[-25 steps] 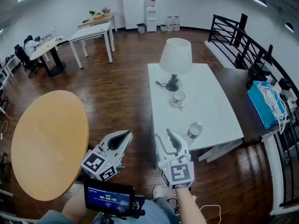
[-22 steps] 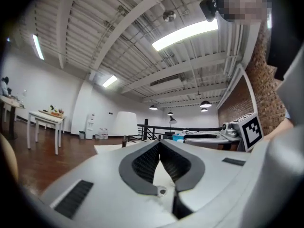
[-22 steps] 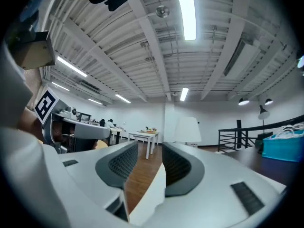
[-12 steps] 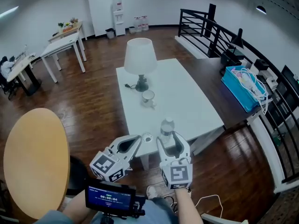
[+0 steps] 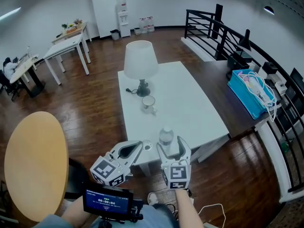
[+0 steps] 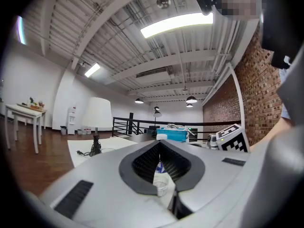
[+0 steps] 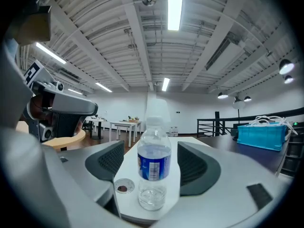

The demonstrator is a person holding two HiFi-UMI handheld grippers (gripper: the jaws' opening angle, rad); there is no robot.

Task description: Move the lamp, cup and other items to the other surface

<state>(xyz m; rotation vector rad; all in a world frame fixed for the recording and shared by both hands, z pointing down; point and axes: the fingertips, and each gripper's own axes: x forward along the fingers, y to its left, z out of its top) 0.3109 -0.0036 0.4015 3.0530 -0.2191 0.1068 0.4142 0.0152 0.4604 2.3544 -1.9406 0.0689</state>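
Standing upright btwn R gripper (image 5: 171, 147) fingers (image 7: 197, 167), just opened wide, untouched: bottle (image 7: 153, 167) on table (image 5: 190, 103); L gripper (image 5: 135, 146) fingers clenched, empty.

The lamp (image 5: 140, 61) has a white shade and black foot, the table (image 5: 190, 103) is white, the clear bottle (image 7: 154, 167) wears a blue label, the floor (image 5: 99, 94) is dark brown.

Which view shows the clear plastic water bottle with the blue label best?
Right gripper view: the clear plastic water bottle with the blue label stands whole, close and centred. Head view: the bottle from above, cap and shoulders only. Left gripper view: just a narrow sliver of the bottle.
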